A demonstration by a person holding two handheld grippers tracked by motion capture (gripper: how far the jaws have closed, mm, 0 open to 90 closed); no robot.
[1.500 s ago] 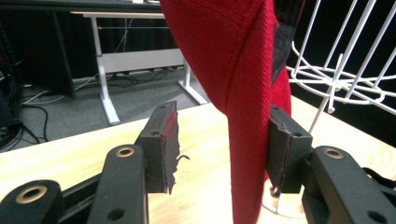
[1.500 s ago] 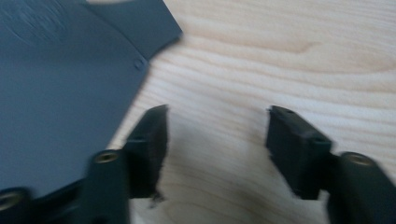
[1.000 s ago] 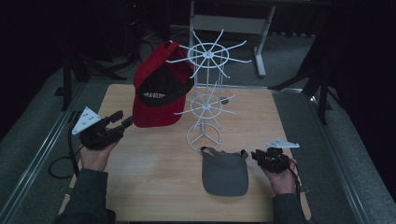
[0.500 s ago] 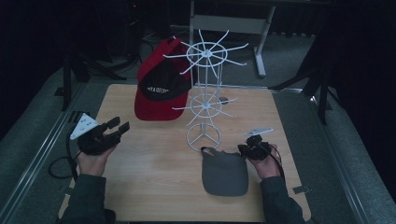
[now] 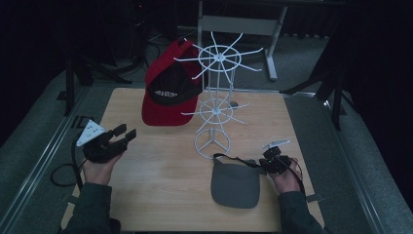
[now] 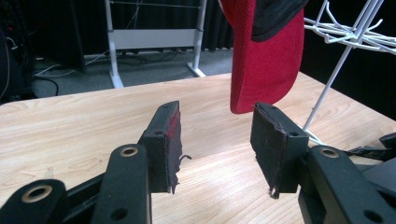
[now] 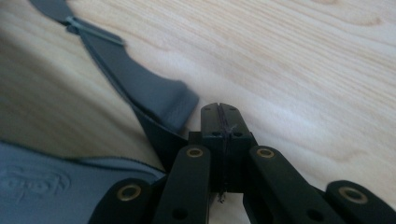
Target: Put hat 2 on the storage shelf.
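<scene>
Two sets of tongs worked over the wooden counter [image 5: 160, 180], the largest thing in the high view. On it stood a white wire rack [image 5: 214, 105] with two tiers of spokes, and a red cap [image 5: 168, 95] hung from the rack's upper tier on the left side. A grey visor [image 5: 235, 184] lay flat on the counter in front of the rack's base, its strap curling toward the rack.

From above, the left tongs [image 5: 125, 135] were seen held off to the left, well apart from the cap, and the right tongs [image 5: 265, 163] sat at the visor's right edge. The left gripper view added what the height hid: its jaws stood wide apart with nothing between them, the cap's red brim [image 6: 266, 70] hanging beyond. The right gripper view showed the right tongs [image 7: 219, 109] pressed fully together, jaw against jaw, having just been closing, with the visor's edge [image 7: 159, 135] just beside them to the left; nothing could be seen held between them.
</scene>
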